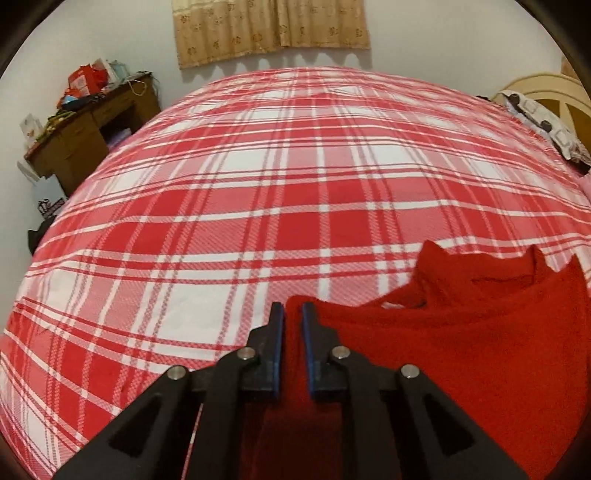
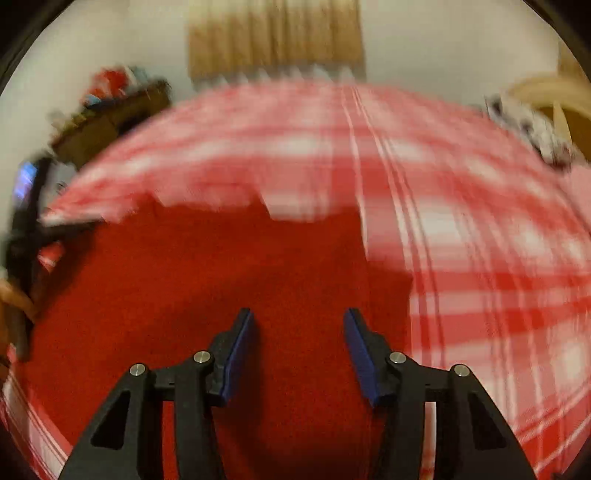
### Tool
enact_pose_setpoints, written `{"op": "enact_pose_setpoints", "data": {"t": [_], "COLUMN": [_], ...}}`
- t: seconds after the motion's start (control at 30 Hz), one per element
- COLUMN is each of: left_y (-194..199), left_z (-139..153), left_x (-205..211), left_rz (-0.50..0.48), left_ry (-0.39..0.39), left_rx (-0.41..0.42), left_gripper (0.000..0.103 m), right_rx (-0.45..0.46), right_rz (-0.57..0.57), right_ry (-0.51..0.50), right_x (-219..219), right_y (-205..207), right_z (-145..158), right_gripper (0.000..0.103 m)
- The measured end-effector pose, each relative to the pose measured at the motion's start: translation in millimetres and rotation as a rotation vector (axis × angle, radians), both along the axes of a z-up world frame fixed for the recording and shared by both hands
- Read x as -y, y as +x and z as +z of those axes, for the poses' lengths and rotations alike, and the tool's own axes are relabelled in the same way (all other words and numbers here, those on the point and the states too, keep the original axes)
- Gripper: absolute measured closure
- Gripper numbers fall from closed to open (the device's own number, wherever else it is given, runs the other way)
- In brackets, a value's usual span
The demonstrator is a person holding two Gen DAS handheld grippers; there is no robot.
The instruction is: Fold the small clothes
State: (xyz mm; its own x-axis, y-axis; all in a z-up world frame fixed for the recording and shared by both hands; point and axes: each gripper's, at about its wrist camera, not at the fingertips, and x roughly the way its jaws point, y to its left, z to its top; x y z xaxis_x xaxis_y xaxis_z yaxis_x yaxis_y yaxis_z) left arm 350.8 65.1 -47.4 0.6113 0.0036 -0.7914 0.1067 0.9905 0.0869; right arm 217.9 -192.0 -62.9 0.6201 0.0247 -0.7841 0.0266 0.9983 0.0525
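A red knitted garment (image 1: 461, 332) lies on the red-and-white plaid bed cover (image 1: 258, 184), with its far edge rumpled into points. My left gripper (image 1: 291, 308) is shut on the garment's left edge, and a fold of red cloth is pinched between the blue pads. The right wrist view is blurred. There the same garment (image 2: 203, 277) spreads under my right gripper (image 2: 298, 314). Its jaws stand apart just above the cloth, near the garment's right edge, and hold nothing.
The plaid cover (image 2: 480, 240) stretches far beyond the garment. A cluttered brown desk (image 1: 92, 122) stands at the back left, with a tan curtain (image 1: 269, 29) on the far wall. A patterned pillow (image 1: 543, 122) lies by the headboard (image 1: 546, 88) at the right.
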Motion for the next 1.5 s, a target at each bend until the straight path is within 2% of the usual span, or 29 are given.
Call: {"op": "enact_pose_setpoints", "data": {"t": [0.03,0.13,0.2,0.27,0.33,0.43,0.47,0.5,0.57,0.63,0.7,0.77,0.87,0.9,0.93,1.0,1.07,1.27,1.4,1.5], "left_y": [1.2,4.7,5.4,4.8,-1.2,-28.1,-43.5,-59.0,-82.8,-108.7,-127.4,-146.4,-169.5,-176.4,-183.4,-196.0,-212.0,-233.4,-230.0,-220.5], "left_z": [-0.1,-1.0,-1.2,0.9,6.0,21.4,27.5,32.1,38.0,43.2,44.1,42.1,36.2,33.4,31.7,27.9,23.4,5.5,-1.0,-7.4], "left_x": [-0.8,-1.9,-1.9,-5.1,-10.0,-12.3,-12.8,-13.0,-10.0,-6.5,-3.9,-1.7,0.0,-0.7,-2.5,-10.5,-26.7,-74.9,-78.7,-66.8], "left_rz": [0.005,0.032,0.053,0.069,0.069,0.028,0.003,-0.013,-0.026,-0.039,-0.033,-0.013,0.017,0.03,0.042,0.075,0.134,0.304,0.339,0.297], "left_ry": [0.003,0.033,0.052,0.044,0.012,-0.015,-0.034,-0.05,-0.047,-0.043,-0.048,-0.047,-0.005,0.011,0.024,0.031,-0.012,-0.225,-0.361,-0.404], "left_rx": [-0.002,0.0,-0.004,-0.008,-0.02,-0.017,-0.007,0.003,0.033,0.073,0.079,0.083,0.098,0.1,0.103,0.111,0.114,0.09,0.072,0.046], "left_gripper": [0.088,0.088,0.083,0.082,0.082,0.082,0.074,0.059,0.045,0.044,0.041,0.036,0.033,0.03,0.027,0.011,0.004,0.004,0.004,0.004], "right_rx": [0.042,0.04,0.042,0.035,0.008,0.034,0.054,0.077,0.137,0.184,0.185,0.157,0.066,0.063,0.107,0.112,0.121,0.142,0.148,0.15], "right_rz": [-0.009,-0.04,-0.066,-0.085,-0.121,-0.178,-0.182,-0.182,-0.145,-0.093,-0.029,0.0,0.0,-0.005,-0.005,-0.006,-0.004,0.014,0.031,0.038], "right_ry": [0.004,-0.017,-0.061,-0.007,0.122,0.147,0.134,0.116,0.068,0.018,-0.001,-0.007,0.004,0.016,0.023,0.019,0.009,0.026,0.037,0.034], "right_x": [4.7,6.9,6.7,18.9,41.7,57.4,56.7,53.7,38.7,16.9,-3.9,-14.5,-18.2,-16.4,-15.2,-15.6,-17.0,-19.2,-19.0,-21.0], "right_y": [-12.5,-37.8,-56.4,-72.8,-84.0,-103.8,-110.0,-116.6,-128.9,-136.9,-138.0,-136.6,-131.4,-132.2,-137.5,-137.5,-139.6,-146.8,-145.6,-145.4], "right_z": [-0.5,0.9,-0.1,-3.1,-4.3,8.5,13.7,19.1,31.3,38.6,36.6,27.7,-1.1,-8.4,-7.8,-7.4,-8.6,-12.2,-12.6,-12.8], "right_gripper": [0.053,0.053,0.052,0.046,0.046,0.047,0.048,0.049,0.059,0.061,0.061,0.062,0.062,0.062,0.062,0.062,0.061,0.054,0.049,0.046]}}
